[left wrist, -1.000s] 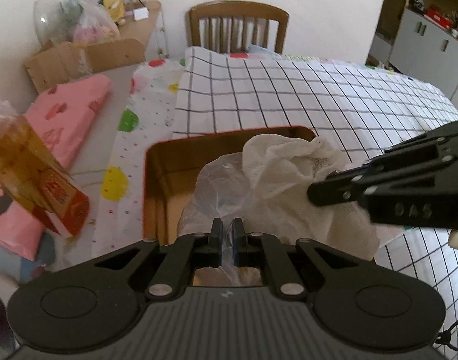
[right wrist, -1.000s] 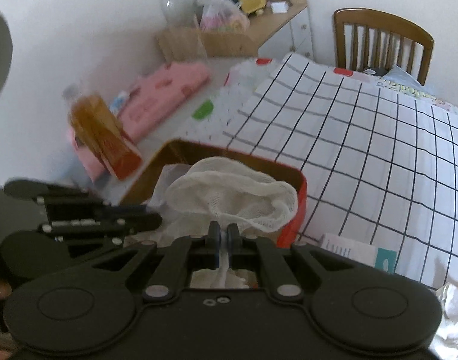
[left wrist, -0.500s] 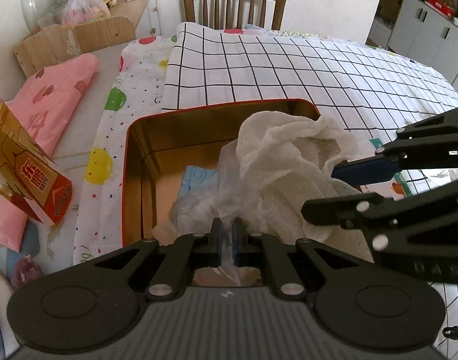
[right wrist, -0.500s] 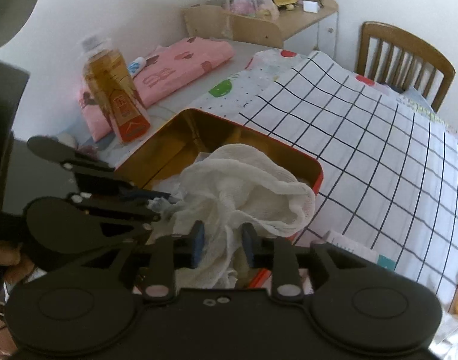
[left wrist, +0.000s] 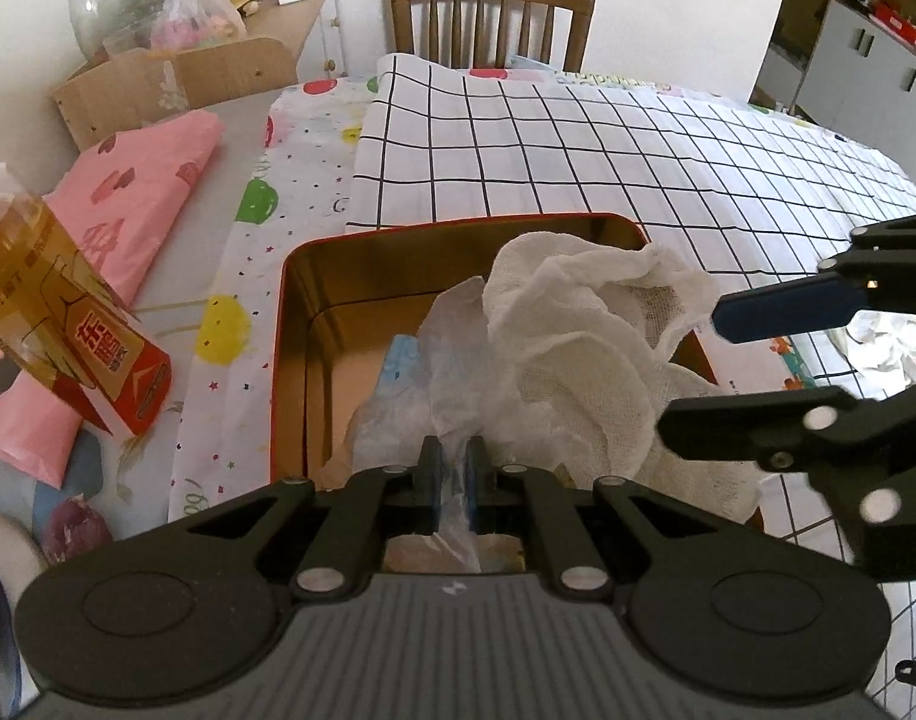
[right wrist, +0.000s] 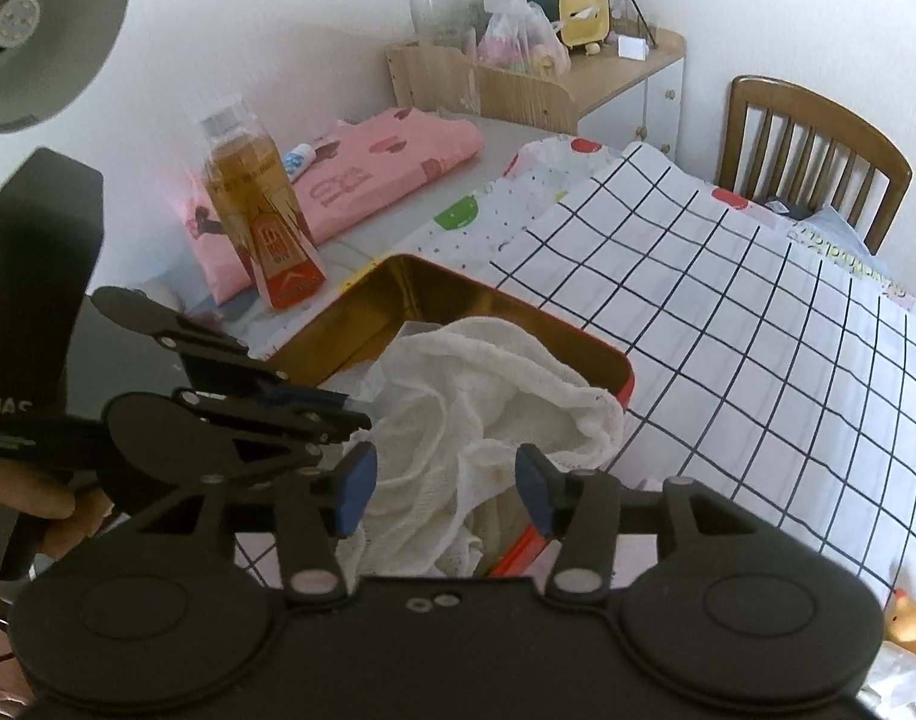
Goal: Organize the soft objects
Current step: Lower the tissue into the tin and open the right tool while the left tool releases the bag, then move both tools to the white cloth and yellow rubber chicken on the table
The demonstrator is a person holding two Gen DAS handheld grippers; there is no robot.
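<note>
A red tin box (left wrist: 290, 324) (right wrist: 458, 288) with a gold inside stands on the checked tablecloth. A white gauze cloth (left wrist: 583, 348) (right wrist: 487, 408) lies bunched in it and spills over its near rim. My left gripper (left wrist: 452, 474) is shut on a clear plastic bag (left wrist: 434, 384) that lies in the box beside the cloth. My right gripper (right wrist: 446, 489) hangs over the near end of the cloth; its jaws are opening and its blue pads (right wrist: 356, 480) stand clear of the cloth. In the left wrist view the right gripper (left wrist: 751, 360) comes in from the right edge.
A bottle of amber liquid (left wrist: 56, 318) (right wrist: 260, 222) stands left of the box, beside a pink folded cloth (left wrist: 128, 198). A wooden chair (left wrist: 493, 18) is at the far table edge. A desk lamp (right wrist: 32, 30) hangs at upper left. Crumpled white material (left wrist: 889, 348) lies right of the box.
My right gripper has let go of the white cloth and its jaws have spread apart. The cloth has settled into the box. My left gripper stays shut on the plastic bag.
</note>
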